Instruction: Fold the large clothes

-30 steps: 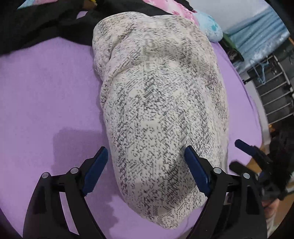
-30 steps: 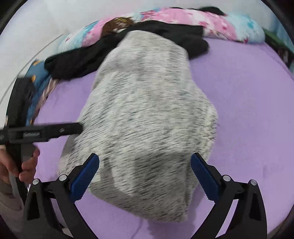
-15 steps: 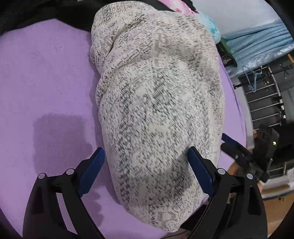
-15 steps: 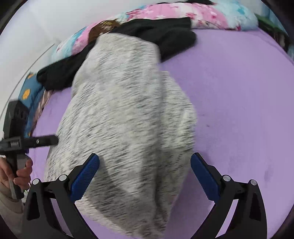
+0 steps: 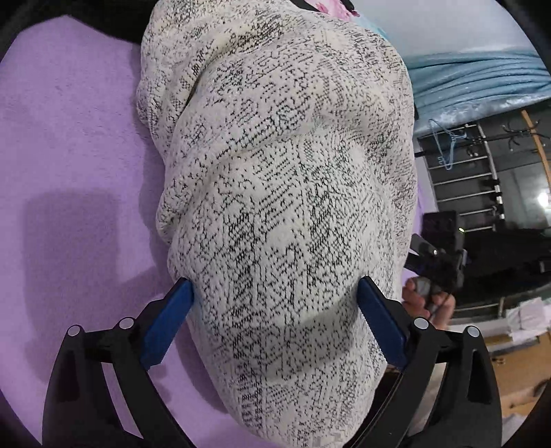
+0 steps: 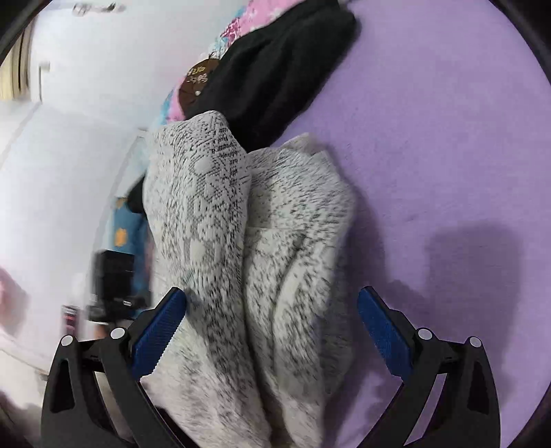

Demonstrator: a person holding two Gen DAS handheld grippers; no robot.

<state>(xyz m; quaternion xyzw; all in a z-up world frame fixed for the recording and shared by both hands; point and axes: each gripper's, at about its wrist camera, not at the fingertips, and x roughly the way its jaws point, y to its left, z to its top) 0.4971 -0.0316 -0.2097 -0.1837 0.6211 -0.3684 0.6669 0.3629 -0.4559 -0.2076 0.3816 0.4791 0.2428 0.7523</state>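
With both grippers, left (image 5: 273, 310) and right (image 6: 272, 317), spread wide astride the cream black-flecked knitted garment (image 5: 286, 193), left jaws just widened, nothing is gripped: next comes closing on an edge to fold

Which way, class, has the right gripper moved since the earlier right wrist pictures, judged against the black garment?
Yes. The right gripper has closed in on the speckled sweater and swung left: the black garment now sits upper right, the wall filling the left.

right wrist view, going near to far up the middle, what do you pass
right gripper → speckled knit garment → black garment → pink patterned fabric
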